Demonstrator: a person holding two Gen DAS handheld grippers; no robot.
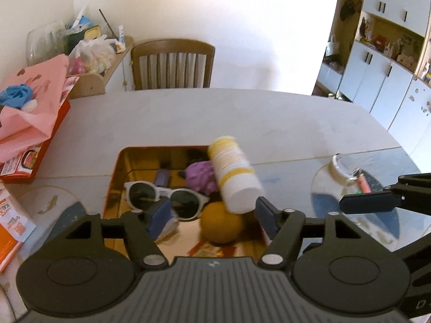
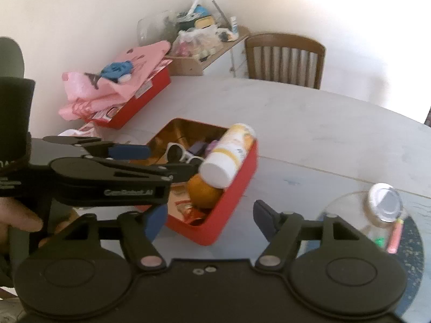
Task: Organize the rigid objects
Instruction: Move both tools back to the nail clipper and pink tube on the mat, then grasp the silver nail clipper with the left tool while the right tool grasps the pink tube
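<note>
A red tin with a gold inside (image 1: 118, 167) (image 2: 237, 188) stands on the table. In it lie white sunglasses (image 1: 164, 196) (image 2: 179, 152), a purple object (image 1: 200, 176), an orange ball (image 1: 221, 222) (image 2: 202, 191) and a white-and-yellow bottle (image 1: 233, 175) (image 2: 229, 156) that leans on the tin's right rim. My left gripper (image 1: 212, 215) (image 2: 161, 161) is open over the tin; the bottle's white end sits beside its right finger, not gripped. My right gripper (image 2: 207, 220) is open and empty, just in front of the tin.
A round mirror (image 1: 340, 168) (image 2: 386, 202) and a pink pen (image 2: 396, 235) lie on a placemat at the right. A red box under pink paper (image 2: 129, 99) (image 1: 32, 113) sits at the left. A wooden chair (image 1: 172, 64) stands behind the table.
</note>
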